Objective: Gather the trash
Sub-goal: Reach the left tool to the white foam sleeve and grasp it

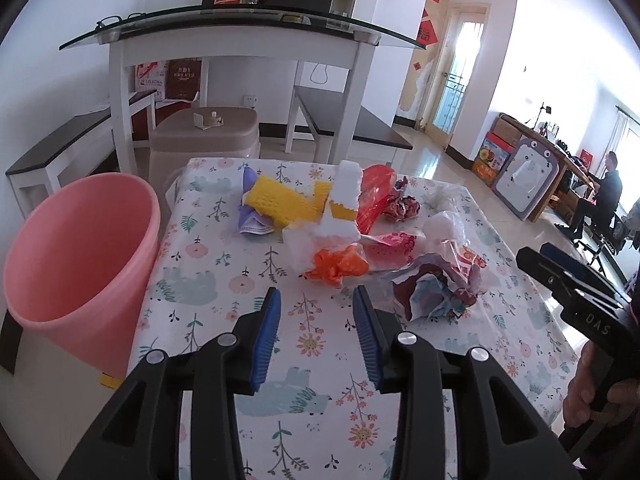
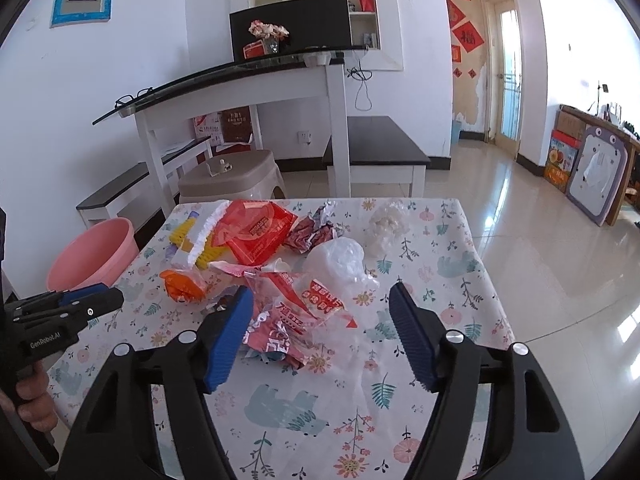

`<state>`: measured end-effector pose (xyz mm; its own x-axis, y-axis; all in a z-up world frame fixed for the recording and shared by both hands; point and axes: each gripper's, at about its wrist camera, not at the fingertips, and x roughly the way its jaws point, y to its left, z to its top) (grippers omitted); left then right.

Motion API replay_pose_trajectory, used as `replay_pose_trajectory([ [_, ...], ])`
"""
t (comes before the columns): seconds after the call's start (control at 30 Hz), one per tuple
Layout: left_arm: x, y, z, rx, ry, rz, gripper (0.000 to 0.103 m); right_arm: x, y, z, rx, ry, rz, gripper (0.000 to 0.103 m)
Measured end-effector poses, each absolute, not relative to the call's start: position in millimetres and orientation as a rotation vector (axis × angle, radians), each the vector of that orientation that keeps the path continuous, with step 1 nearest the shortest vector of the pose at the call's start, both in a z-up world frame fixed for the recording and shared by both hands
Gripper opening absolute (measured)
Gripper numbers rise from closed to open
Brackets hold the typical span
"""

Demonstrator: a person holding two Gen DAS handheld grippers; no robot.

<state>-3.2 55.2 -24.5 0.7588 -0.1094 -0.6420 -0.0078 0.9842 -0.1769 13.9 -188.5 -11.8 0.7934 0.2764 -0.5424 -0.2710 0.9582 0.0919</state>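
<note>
A pile of trash lies on the floral tablecloth (image 1: 304, 360): a yellow sponge (image 1: 276, 200), white foam pieces (image 1: 346, 188), a red bag (image 1: 374, 196), an orange wrapper (image 1: 338, 266) and crumpled red-and-clear wrappers (image 2: 300, 316). My left gripper (image 1: 316, 294) is open over bare cloth, just short of the orange wrapper, with nothing between its fingers. My right gripper (image 2: 320, 292) stands open with the crumpled wrappers lying between its blue pads (image 2: 230, 340); the pads do not press on them. A pink bin (image 1: 80, 256) stands off the table's left edge.
A clear plastic bag (image 2: 340, 260) and a crumpled dark red wrapper (image 2: 312, 232) lie further back. Behind the table stand a beige stool (image 1: 208, 136), white benches and a glass-topped table (image 1: 240, 24). A person sits at far right (image 1: 600, 200).
</note>
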Motion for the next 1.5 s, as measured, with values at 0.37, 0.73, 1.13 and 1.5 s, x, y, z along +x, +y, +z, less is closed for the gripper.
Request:
replay_pose_trajectory([
  [0.37,20.9,67.1,-15.9,-0.207,0.713,-0.065,0.036,27.2,-194.1,-18.7,0.030,0.624,0.306,0.065],
  [0.73,52.5,69.6,-1.2,-0.136,0.695,-0.038,0.036,38.5,-202.3,-17.8,0.050,0.642,0.312,0.062],
  [1.13,90.5,39.8,0.2,-0.099,0.750,-0.147,0.036,68.8,-211.4,-14.2,0.099,0.678,0.301,0.062],
  [1.5,115.9,16.5,-25.6,0.025,0.823,-0.122,0.036,91.2,-212.6,-23.3,0.121,0.752,0.330,0.062],
])
